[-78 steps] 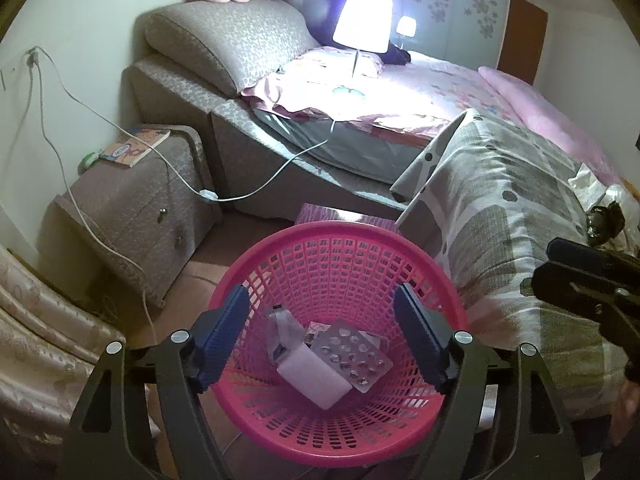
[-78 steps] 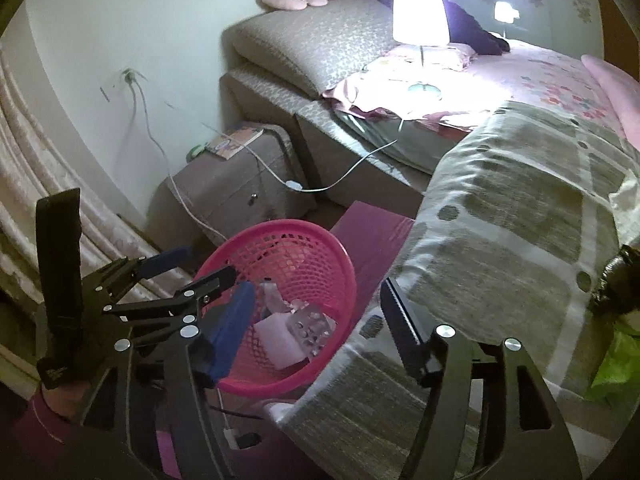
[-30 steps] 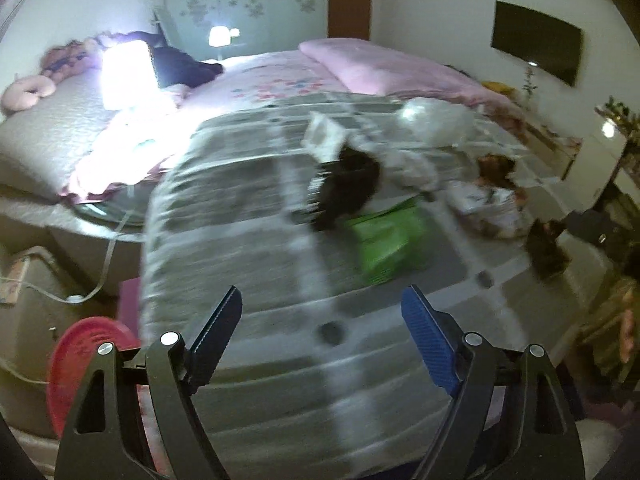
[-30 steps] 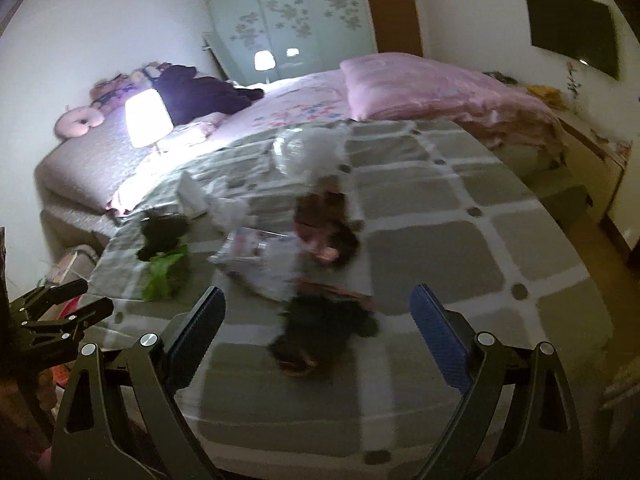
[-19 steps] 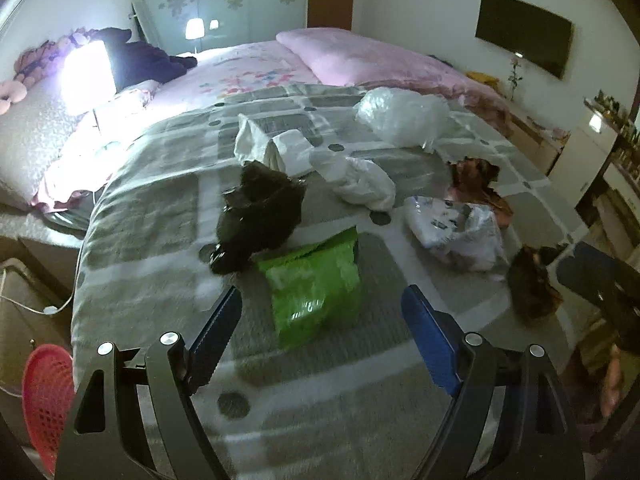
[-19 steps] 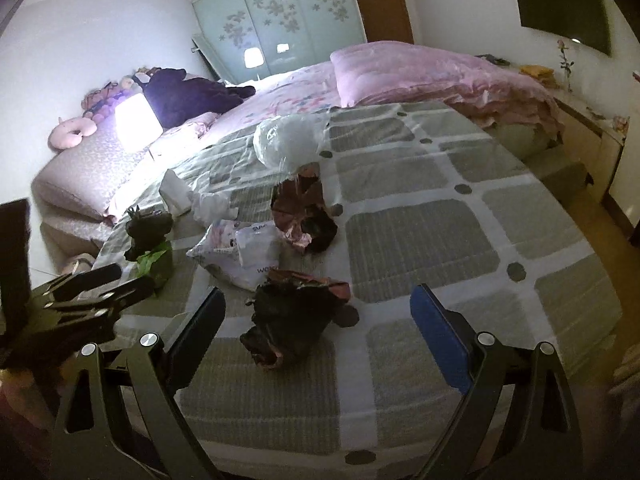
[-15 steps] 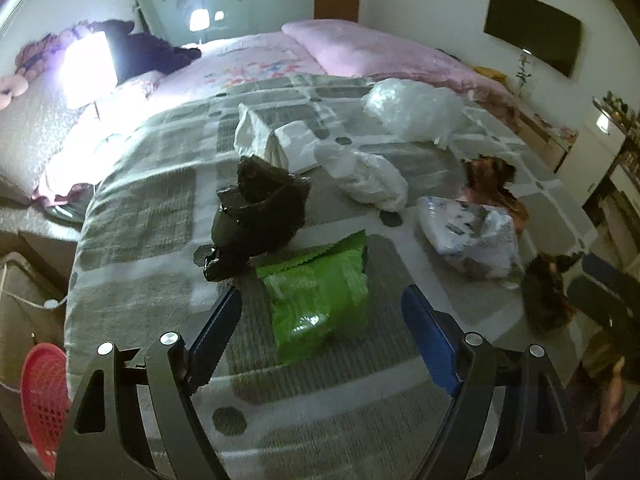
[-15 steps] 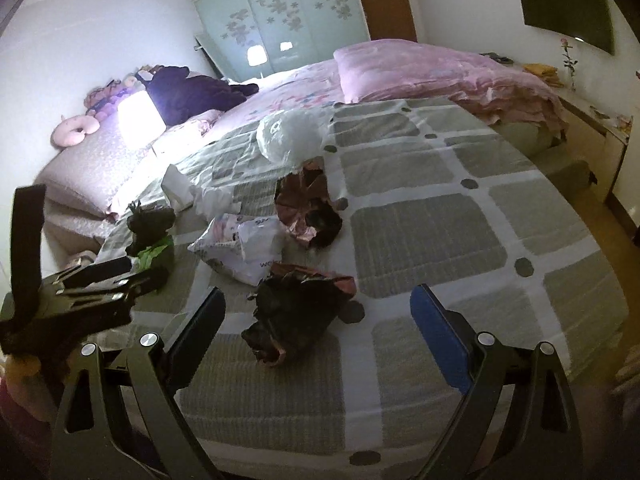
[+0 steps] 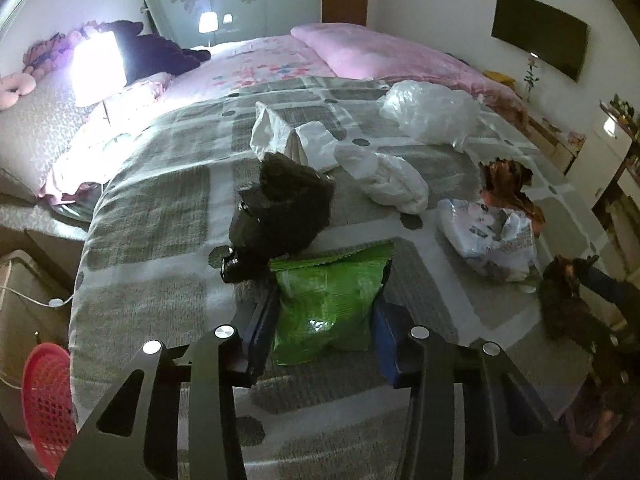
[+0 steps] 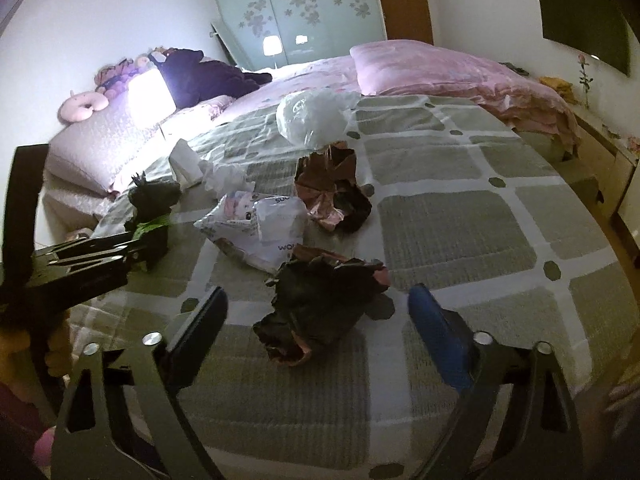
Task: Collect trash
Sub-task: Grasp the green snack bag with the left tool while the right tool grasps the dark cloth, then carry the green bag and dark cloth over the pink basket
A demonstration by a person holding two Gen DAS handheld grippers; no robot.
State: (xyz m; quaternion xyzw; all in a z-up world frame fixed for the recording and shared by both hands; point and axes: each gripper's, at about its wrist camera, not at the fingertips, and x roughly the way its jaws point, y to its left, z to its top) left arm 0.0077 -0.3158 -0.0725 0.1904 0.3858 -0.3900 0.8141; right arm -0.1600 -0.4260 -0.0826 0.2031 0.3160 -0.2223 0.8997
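Observation:
Trash lies scattered on a grey checked bedspread (image 9: pixel 160 208). My left gripper (image 9: pixel 326 316) is shut on a green snack bag (image 9: pixel 326 296), one pad at each side of it. A crumpled black bag (image 9: pixel 280 208) lies just beyond it. My right gripper (image 10: pixel 316 312) is open, its jaws on either side of a dark crumpled wrapper (image 10: pixel 320 300) without touching it. A white printed bag (image 10: pixel 260 228), a pink-brown wrapper (image 10: pixel 332 188) and a clear plastic bag (image 10: pixel 312 116) lie farther back. The pink basket (image 9: pixel 48 396) shows at the lower left of the left wrist view.
White crumpled bags (image 9: pixel 384 176) and a white folded bag (image 9: pixel 288 136) lie mid-bed. A lit lamp (image 9: pixel 100 68) stands on the bed at the left. A pink quilt (image 10: pixel 440 68) covers the far bed. A cabinet (image 10: pixel 600 160) stands at the right.
Both grippers swung away from the basket to the bed. My left gripper came down over the green snack bag and closed on it. My right gripper moved closer over the dark wrapper.

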